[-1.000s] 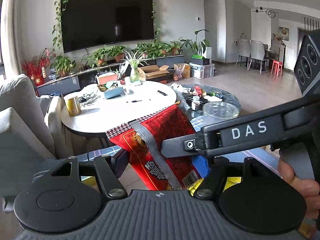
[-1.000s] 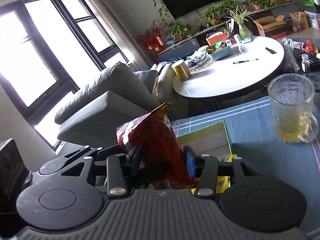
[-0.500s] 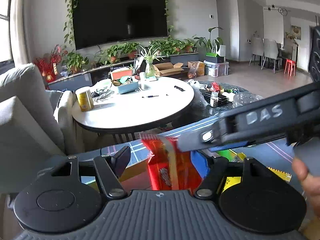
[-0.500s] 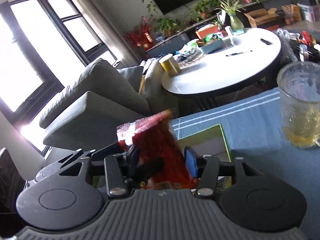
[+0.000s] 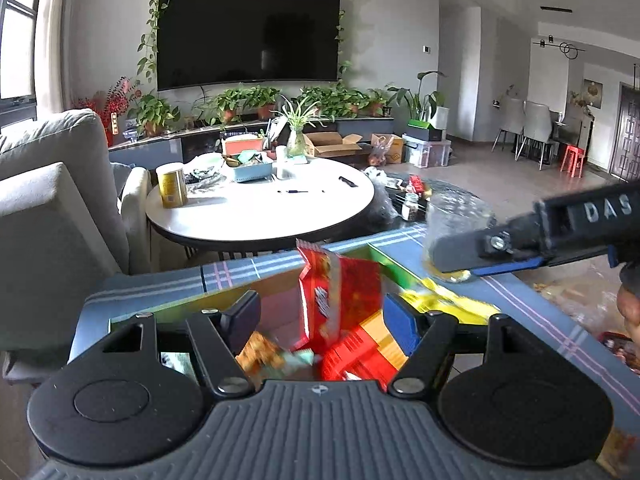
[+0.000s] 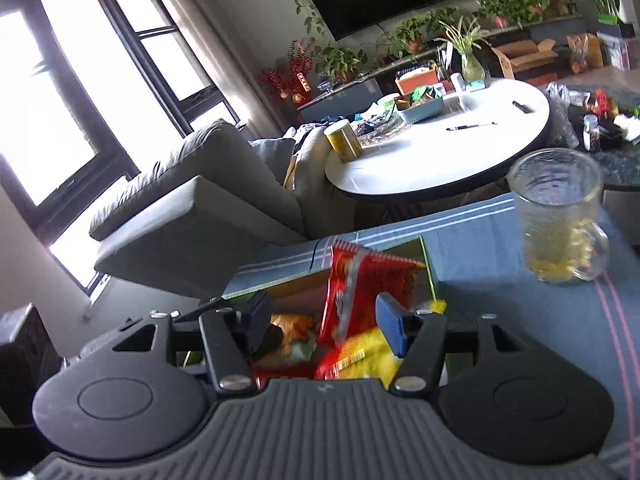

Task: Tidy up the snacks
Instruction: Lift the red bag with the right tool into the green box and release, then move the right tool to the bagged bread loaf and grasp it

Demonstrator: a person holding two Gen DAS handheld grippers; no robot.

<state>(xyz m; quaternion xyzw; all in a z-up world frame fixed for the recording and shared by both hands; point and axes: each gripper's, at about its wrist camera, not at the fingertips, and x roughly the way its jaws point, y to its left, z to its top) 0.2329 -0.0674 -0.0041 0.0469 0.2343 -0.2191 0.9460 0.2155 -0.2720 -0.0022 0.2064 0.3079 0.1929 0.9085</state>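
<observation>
the left gripper [image 5: 320, 312] has its jaws standing apart, a black finger on one side and a blue-padded finger [image 5: 396, 322] on the other, and neither pad touches anything. between and just beyond them, the red snack bag [image 5: 340, 296] stands upright and motion-blurred inside the green-rimmed box [image 5: 390, 260], clear of both pads. below the bag, nearer the gripper, lie other packets: an orange one [image 5: 260, 354], a red one with lettering [image 5: 356, 356], and a yellow packet [image 5: 444, 300] off past the blue pad. the box sits on a blue striped cloth [image 5: 224, 276].

to the right of the left gripper and higher, the right gripper reaches in as a long dark arm marked with white letters, with part of a hand [image 5: 630, 312] behind it at the frame edge.

in the right wrist view the right gripper [image 6: 320, 318] also has its jaws apart, the same red bag rising between them out of the box without touching either pad as far as can be seen; blur makes the near edge of the bag hard to read. the tip of the other gripper pokes in just beside its black finger. ahead and to the right of this gripper a glass mug [image 6: 558, 220] with a little yellowish liquid stands on the cloth, well apart from the box. beyond the cloth are a round white table [image 6: 440, 152], a grey sofa [image 6: 192, 208] to the left, and a wall-mounted television [image 5: 248, 32] framed by trailing plants.
</observation>
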